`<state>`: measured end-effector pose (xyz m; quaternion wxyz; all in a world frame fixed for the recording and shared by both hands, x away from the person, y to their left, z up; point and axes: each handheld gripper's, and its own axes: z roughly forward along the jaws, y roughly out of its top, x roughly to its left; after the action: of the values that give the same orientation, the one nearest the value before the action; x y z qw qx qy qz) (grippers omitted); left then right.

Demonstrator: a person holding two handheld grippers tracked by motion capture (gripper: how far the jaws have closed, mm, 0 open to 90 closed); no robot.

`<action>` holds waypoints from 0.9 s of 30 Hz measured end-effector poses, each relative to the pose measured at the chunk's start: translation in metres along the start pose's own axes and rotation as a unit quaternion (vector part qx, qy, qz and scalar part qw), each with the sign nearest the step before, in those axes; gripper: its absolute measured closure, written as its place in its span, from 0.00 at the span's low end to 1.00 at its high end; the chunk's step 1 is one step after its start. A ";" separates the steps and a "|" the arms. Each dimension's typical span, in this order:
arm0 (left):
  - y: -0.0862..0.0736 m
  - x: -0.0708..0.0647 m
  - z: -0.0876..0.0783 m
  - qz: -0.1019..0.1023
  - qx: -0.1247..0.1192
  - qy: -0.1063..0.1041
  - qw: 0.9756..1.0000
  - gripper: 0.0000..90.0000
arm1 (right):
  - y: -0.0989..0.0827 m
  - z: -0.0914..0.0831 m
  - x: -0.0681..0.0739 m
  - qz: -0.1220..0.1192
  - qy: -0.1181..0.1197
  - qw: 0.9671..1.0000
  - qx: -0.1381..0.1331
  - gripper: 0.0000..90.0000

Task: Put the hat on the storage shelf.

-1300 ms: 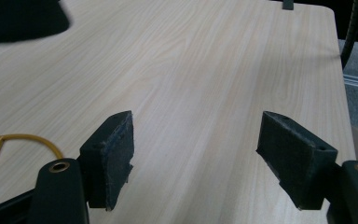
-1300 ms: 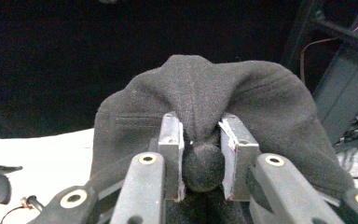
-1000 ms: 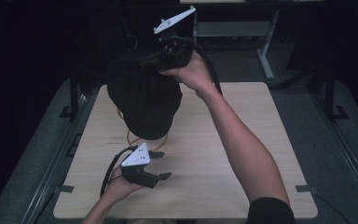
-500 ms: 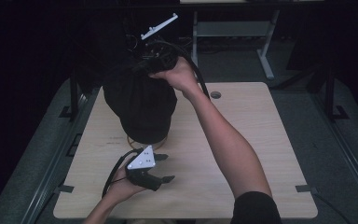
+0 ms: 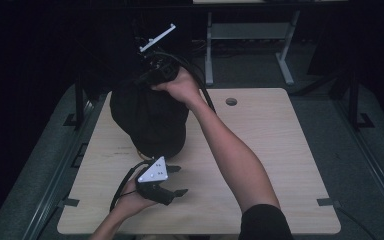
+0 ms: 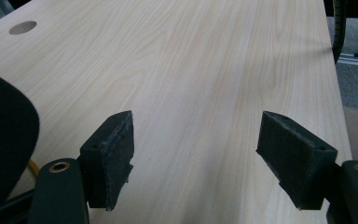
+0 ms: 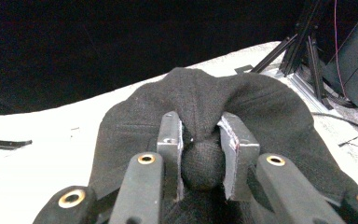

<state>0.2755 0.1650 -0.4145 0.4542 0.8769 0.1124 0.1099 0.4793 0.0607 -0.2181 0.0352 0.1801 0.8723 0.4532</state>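
In the high view the left tool (image 5: 172, 181) lies low over the pale wooden counter (image 5: 280, 150) at about seven o'clock, held in the person's left hand (image 5: 127, 202), with its grey three-cornered plate (image 5: 153, 170) facing up and its jaws pointing toward three o'clock. The left gripper view shows those jaws spread wide, one padded fingertip (image 6: 114, 154) at the left and the other at the right, with bare wood grain between them and nothing held; the dark edge of the black cloth (image 6: 4, 144) shows at nine o'clock of that view, and a round cable hole (image 6: 22, 27) sits near eleven o'clock. Just beyond the left tool, toward the middle-left of the counter, the black cloth (image 5: 147, 120) hangs as a rounded, bag-like bundle whose lower end reaches down to the counter surface, where something pale brown peeks out beneath it. At its top, near twelve o'clock, the right tool (image 5: 152, 77) grips the bundle, carried by the right hand (image 5: 182, 85) on a forearm that crosses the counter from five o'clock. In the right gripper view the right tool (image 7: 200, 140) has its jaws pressed close, pinching a bunched fold of the black knit cloth (image 7: 261, 107), which drapes away beneath them over the counter (image 7: 42, 149).
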 end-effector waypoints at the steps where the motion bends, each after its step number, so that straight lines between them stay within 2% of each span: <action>1: 0.000 0.000 0.000 -0.001 -0.001 0.000 1.000 0.30 | 0.000 0.001 0.000 0.001 0.000 1.000 -0.001 0.79; 4: 0.000 -0.001 0.000 0.001 0.000 -0.001 1.000 0.30 | -0.001 0.004 -0.001 -0.003 -0.002 1.000 -0.001 0.79; 11: 0.001 -0.003 0.002 0.001 0.001 -0.006 1.000 0.30 | -0.003 0.006 0.000 0.015 0.001 1.000 -0.002 0.76; 12: 0.001 -0.003 0.001 0.003 0.001 -0.005 1.000 0.30 | -0.004 0.007 -0.001 0.005 -0.001 1.000 -0.004 0.75; 15: 0.001 -0.003 0.001 -0.002 0.000 -0.006 1.000 0.30 | -0.005 0.010 0.000 0.016 0.000 1.000 -0.001 0.72; 20: 0.000 -0.002 0.001 -0.005 -0.003 -0.007 1.000 0.30 | -0.010 0.013 -0.003 0.028 0.004 1.000 0.003 0.63; 23: 0.001 -0.003 0.001 -0.008 -0.003 -0.011 1.000 0.30 | -0.013 0.013 -0.004 0.027 0.008 1.000 0.005 0.58; 27: 0.001 -0.004 0.001 -0.006 -0.004 -0.010 1.000 0.30 | -0.015 0.013 -0.004 0.026 -0.002 1.000 0.009 0.46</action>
<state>0.2721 0.1625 -0.4149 0.4593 0.8756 0.1127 0.0986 0.4822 0.0613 -0.2379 0.0235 0.2042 0.8712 0.4458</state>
